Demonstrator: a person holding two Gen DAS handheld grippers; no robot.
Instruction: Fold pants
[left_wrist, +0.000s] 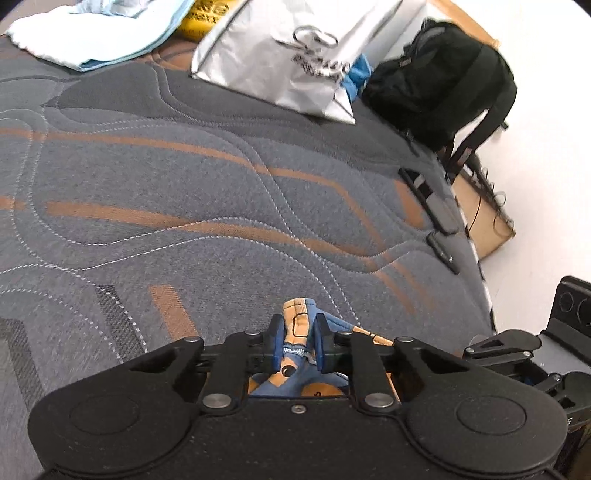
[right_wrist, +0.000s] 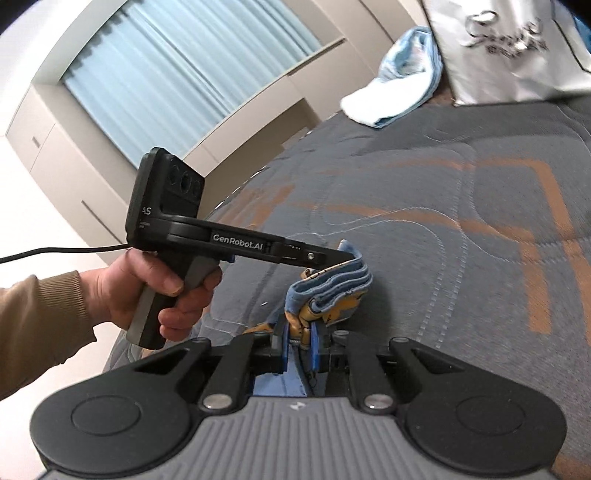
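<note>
Left tool (left_wrist: 298, 345) clamped on pants (left_wrist: 297, 325) waistband. Right tool (right_wrist: 298, 345) clamped on same pants (right_wrist: 332, 280), bunched blue-and-orange, lifted above bed (left_wrist: 184, 184). Left hand (right_wrist: 147, 288) gripping left tool handle. Silver bag (left_wrist: 295, 55) and backpack (left_wrist: 443, 81) at far bed edge.

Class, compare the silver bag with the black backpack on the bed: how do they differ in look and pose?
The silver bag is pale, shiny and creased, with printed lettering; the black backpack is dark, matte and soft. The silver bag is flat-sided and sits further in on the bed; the black backpack bulges at the bed's edge, its straps hanging over the side. Both sit at the bed's far end.
</note>
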